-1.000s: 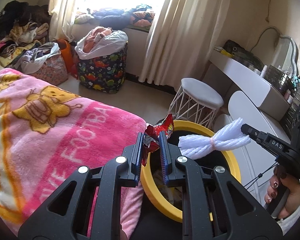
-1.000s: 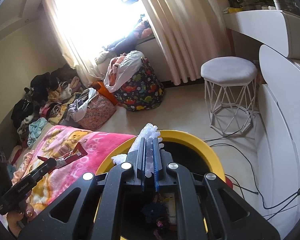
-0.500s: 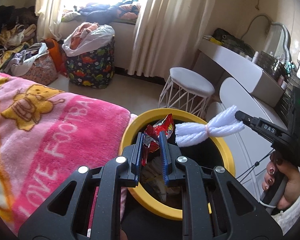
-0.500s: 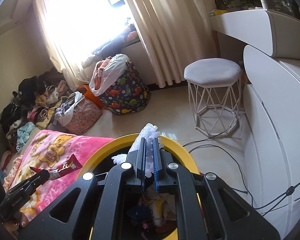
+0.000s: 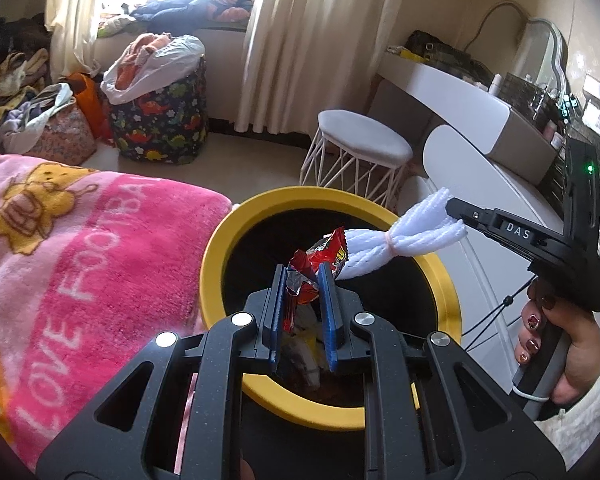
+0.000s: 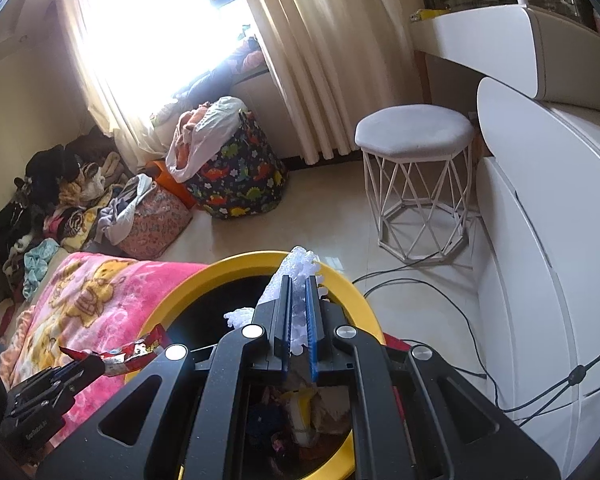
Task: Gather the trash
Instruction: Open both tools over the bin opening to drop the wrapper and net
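Now I hold the left gripper [image 5: 303,280] clamped on a wrapper [image 5: 320,258] and the right gripper [image 6: 299,308] clamped on white yarn [image 6: 300,268], both over the bin [image 5: 220,240], so next I must open both to drop them.

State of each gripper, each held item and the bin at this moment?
left gripper: shut on red snack wrapper, above bin
right gripper: shut on white yarn bundle, above bin
yellow-rimmed trash bin: open, trash inside

Pale tiled floor [image 6: 340,216] ahead of both grippers carries a yellow-rimmed bin [image 5: 228,232] directly below them. Beyond: white wire-legged stool [image 6: 416,132], dinosaur-print laundry bag [image 6: 236,176]. Dark cables [image 6: 416,272] trail right of the right gripper.
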Motion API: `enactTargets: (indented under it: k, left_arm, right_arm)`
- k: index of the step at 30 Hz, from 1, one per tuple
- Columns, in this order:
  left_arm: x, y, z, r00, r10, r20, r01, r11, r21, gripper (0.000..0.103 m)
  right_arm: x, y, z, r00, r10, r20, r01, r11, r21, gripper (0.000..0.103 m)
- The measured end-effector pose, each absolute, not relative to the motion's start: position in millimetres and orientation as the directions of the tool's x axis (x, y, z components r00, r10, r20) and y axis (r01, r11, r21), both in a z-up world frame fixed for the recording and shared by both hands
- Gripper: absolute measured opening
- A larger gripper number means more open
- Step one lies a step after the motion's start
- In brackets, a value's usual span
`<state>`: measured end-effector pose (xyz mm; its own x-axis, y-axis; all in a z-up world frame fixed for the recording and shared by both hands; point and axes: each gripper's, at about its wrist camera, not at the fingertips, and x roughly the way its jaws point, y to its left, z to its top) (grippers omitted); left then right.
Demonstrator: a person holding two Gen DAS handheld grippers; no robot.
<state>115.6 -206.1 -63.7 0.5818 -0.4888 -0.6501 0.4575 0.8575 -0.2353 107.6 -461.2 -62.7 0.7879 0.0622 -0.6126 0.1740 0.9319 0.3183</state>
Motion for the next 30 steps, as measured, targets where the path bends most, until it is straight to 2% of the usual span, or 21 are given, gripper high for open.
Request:
enactTargets:
  k: [19,21,24,26,30]
  left_arm:
    - [116,-228,-78,0.524,-0.502,-0.688,0.501,0.835,-0.227,0.012]
    - [116,-229,-79,0.522,-0.503,-0.689,0.504,0.834,-0.226,0.018]
    - [116,-228,-79,0.515,-0.508,-0.691,0.505,0.831,-0.235,0.026]
    - [116,-228,-80,0.515,-0.506,-0.692,0.503,0.832,-0.234,0.039]
    - [116,-226,-78,0.519,-0.501,-0.692,0.495,0.837,-0.235,0.057]
  right_arm:
    - [113,-464,-70,0.763,0.089,-0.641,0.17,0.929,0.33,0.008]
    - [113,-464,-71,0.759,0.091,-0.644,0.171,0.927,0.334,0.011]
    - [112,-464,-73,0.759,0.095,-0.644,0.173,0.924,0.341,0.021]
    - [112,-464,-73,0.758,0.095,-0.645,0.174,0.924,0.341,0.024]
    - [111,-463,-73,0.758,0.098,-0.645,0.171,0.925,0.341,0.033]
